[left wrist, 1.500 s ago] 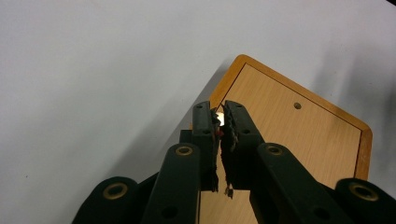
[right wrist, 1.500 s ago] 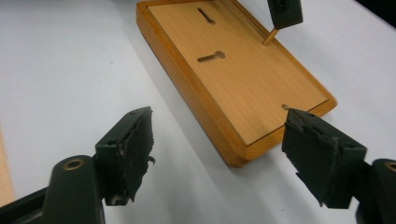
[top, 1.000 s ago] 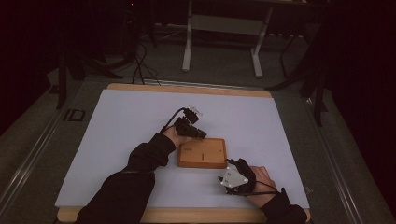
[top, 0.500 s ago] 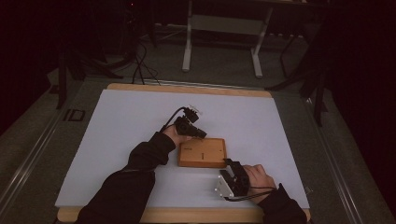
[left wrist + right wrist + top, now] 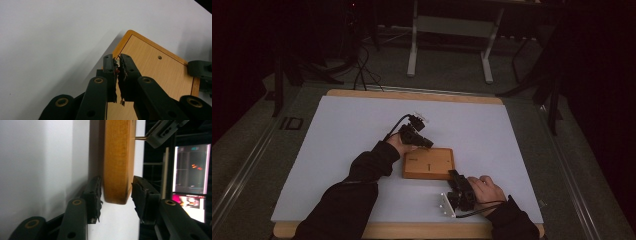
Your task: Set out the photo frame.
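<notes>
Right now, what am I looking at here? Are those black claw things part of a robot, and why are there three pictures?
No robot: a person holds a hand-held gripper in each hand, each with two black jaws and its own camera. The high view looks down on a white table with a wooden block lying flat on it. The left hand-held gripper is at the block's far left corner; in its own view its jaws are pressed together over that corner, gripping nothing I can make out. The right hand-held gripper is at the block's near right corner; its view shows open jaws either side of the block's edge, not yet closed on it.
</notes>
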Action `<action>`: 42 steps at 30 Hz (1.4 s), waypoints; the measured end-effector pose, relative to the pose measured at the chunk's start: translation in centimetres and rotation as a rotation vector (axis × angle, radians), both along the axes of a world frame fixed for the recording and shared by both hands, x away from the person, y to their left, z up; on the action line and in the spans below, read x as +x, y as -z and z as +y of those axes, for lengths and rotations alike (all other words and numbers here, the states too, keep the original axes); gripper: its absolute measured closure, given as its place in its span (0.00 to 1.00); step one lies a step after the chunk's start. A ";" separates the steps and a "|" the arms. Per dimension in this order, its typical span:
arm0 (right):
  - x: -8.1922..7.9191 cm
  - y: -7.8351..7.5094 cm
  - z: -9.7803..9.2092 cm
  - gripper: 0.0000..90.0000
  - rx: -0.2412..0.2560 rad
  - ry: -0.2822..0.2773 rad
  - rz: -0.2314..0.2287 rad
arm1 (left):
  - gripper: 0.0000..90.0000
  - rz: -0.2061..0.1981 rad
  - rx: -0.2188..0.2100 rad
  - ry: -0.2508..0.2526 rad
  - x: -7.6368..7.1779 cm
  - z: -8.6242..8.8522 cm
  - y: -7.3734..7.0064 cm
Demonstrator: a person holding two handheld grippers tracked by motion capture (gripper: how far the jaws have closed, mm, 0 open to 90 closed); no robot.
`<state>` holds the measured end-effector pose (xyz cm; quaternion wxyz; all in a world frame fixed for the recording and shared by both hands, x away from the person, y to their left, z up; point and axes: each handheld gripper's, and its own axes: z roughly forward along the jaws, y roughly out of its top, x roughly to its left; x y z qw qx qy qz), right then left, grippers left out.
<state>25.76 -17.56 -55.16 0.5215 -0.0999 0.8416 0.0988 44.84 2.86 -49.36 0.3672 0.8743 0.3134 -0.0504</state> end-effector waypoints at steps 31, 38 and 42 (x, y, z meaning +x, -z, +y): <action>-0.2 0.7 0.1 0.77 -0.022 -0.035 -0.112 | 0.90 0.013 0.007 0.009 0.3 0.0 -0.2; 0.1 0.2 -0.2 0.77 -0.009 -0.043 -0.089 | 0.30 -0.095 -0.055 0.016 -1.1 0.8 -1.8; 0.4 -0.4 -0.3 0.77 -0.004 -0.047 -0.058 | 0.15 -0.219 -0.135 0.011 -3.0 2.1 -3.1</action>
